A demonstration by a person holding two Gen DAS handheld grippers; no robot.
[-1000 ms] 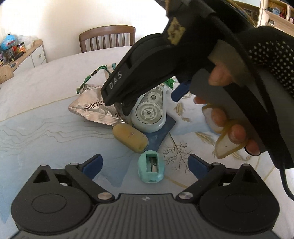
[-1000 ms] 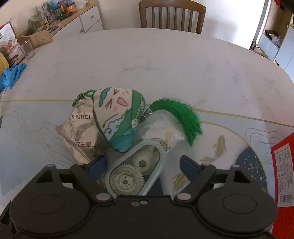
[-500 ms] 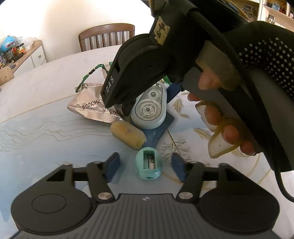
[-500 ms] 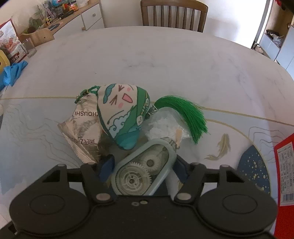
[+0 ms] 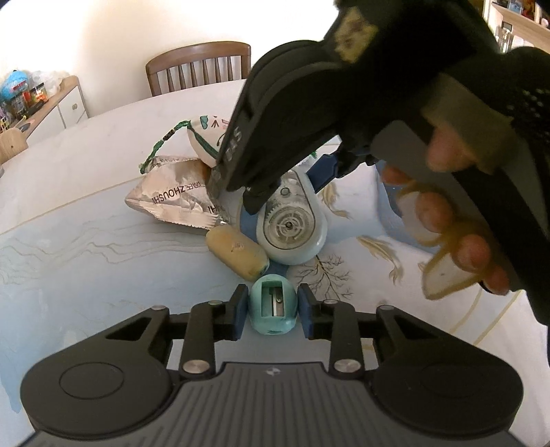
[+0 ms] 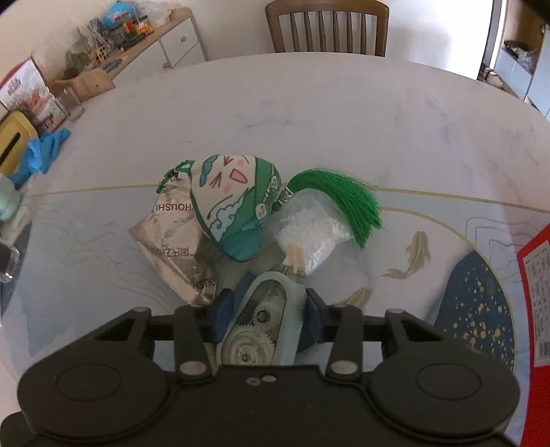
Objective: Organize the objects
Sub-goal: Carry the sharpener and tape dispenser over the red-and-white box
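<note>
A teal pencil sharpener (image 5: 273, 307) lies on the table between the blue pads of my left gripper (image 5: 273, 308). Its jaws are closing and both pads touch the sharpener's sides. A pale green correction tape dispenser (image 6: 264, 323) with visible gears sits between the fingers of my right gripper (image 6: 268, 309). Those jaws are also closing and press on its sides. In the left wrist view the right gripper (image 5: 288, 187), held by a gloved hand (image 5: 457, 192), comes down over the dispenser (image 5: 292, 227).
A yellowish oval lump (image 5: 237, 252) lies beside the sharpener. Behind it are a silver foil packet (image 6: 172, 247), a green-and-white cloth sachet (image 6: 237, 209) with a tassel (image 6: 343, 203), and a clear bag (image 6: 309, 233). A red box (image 6: 536, 302) stands at the right, a chair (image 6: 326, 27) beyond the table.
Both pairs of jaws have narrowed from wide open, the left onto the sharpener, the right onto the tape dispenser. The right gripper shifted a little over the dispenser.
</note>
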